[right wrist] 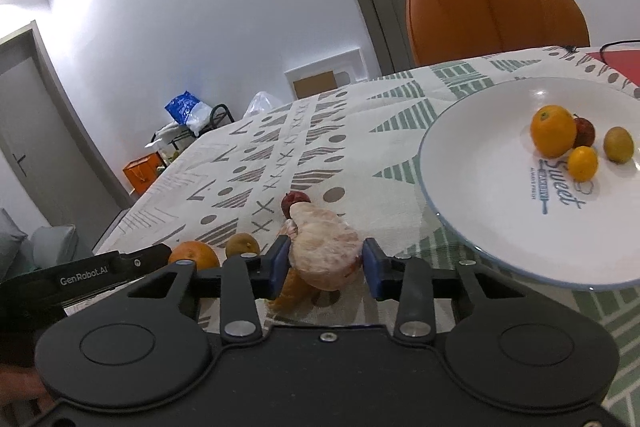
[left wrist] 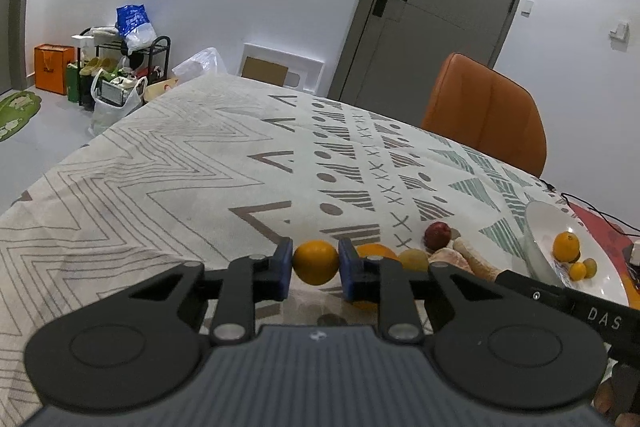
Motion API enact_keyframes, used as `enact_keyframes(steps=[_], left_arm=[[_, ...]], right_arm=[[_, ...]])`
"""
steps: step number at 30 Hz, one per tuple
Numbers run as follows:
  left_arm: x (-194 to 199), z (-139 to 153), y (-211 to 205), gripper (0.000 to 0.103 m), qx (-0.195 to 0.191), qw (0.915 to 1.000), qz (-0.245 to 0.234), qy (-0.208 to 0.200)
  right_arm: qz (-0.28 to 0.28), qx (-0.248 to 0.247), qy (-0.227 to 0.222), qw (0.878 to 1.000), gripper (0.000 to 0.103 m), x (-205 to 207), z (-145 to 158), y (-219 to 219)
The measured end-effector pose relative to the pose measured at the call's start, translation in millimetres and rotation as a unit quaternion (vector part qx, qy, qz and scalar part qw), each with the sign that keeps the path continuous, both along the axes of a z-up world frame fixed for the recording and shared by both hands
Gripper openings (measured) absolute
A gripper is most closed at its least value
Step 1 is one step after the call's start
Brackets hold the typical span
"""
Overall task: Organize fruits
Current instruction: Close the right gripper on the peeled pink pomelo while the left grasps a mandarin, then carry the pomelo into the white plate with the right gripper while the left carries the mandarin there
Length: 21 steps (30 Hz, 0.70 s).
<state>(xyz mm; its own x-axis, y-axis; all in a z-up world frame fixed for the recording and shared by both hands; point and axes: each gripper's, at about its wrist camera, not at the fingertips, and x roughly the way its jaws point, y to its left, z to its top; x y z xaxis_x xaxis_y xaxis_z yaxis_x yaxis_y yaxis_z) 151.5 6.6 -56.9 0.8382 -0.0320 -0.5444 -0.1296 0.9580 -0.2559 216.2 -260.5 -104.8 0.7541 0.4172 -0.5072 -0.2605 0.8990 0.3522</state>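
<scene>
Two blue pads of the left gripper (left wrist: 315, 269) are clamped on an orange (left wrist: 315, 262), its jaws pressing both sides, with a second orange (left wrist: 374, 250), a greenish fruit (left wrist: 414, 259) and a red fruit (left wrist: 437, 235) on the worktop (left wrist: 160, 167) just right of them. Seen from the right wrist, the right gripper (right wrist: 326, 269) has a peeled pomelo piece (right wrist: 326, 251) between its jaws; whether both pads press it I cannot tell, and the white plate (right wrist: 480, 187) holding four small fruits lies to their right.
</scene>
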Motion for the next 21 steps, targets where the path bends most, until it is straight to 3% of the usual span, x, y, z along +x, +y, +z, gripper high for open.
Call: enact_keyframes(steps=[21], left_arm=[[-11, 15, -17, 0.023, 0.018, 0.9996, -0.007, -0.018]], right_arm=[[-0.022, 0.023, -0.034, 0.999, 0.035, -20, 11, -32]])
